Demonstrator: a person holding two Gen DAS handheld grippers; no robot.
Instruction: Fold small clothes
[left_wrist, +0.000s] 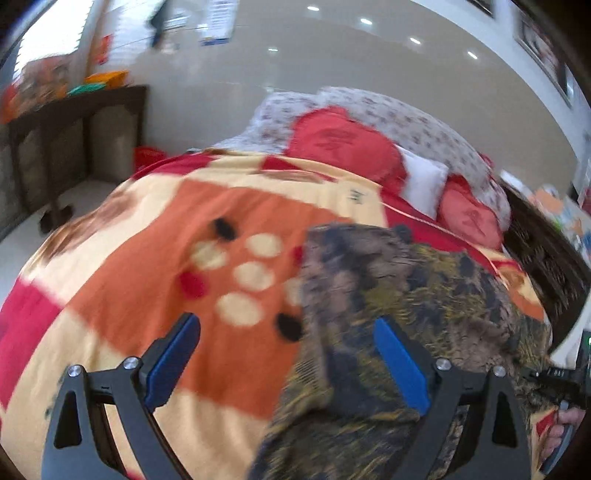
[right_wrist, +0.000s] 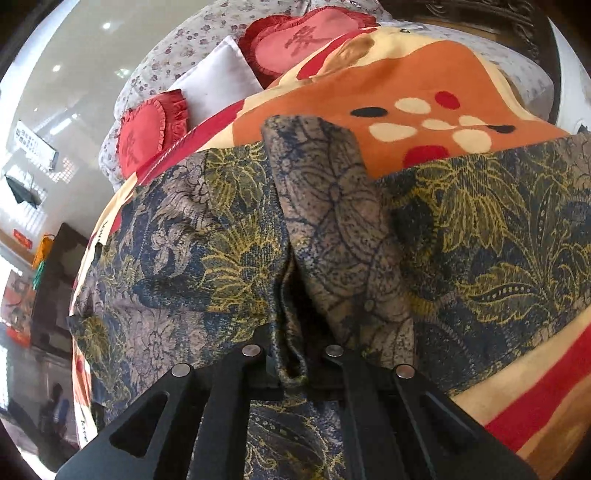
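The right gripper (right_wrist: 295, 363) is closed on a fold of the patterned shirt (right_wrist: 236, 229). The left gripper (left_wrist: 288, 363) is wide open and holds nothing. The shirt lies on the blanket (left_wrist: 155, 229).

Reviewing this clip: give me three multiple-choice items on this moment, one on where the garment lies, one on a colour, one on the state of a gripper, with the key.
1. Where does the patterned garment lie?
A. on the blanket covering the bed
B. on the floor
C. on a chair

2. What colour are the pads of the left gripper?
A. red
B. blue
C. white

3. How is the right gripper?
A. wide open over the blanket
B. shut on nothing
C. shut on a fold of the garment

Key: 1 A, the orange and cream blanket shows around it; 2 B, both pads show blue; 3 C, a bunched fold sits pinched between its fingers.
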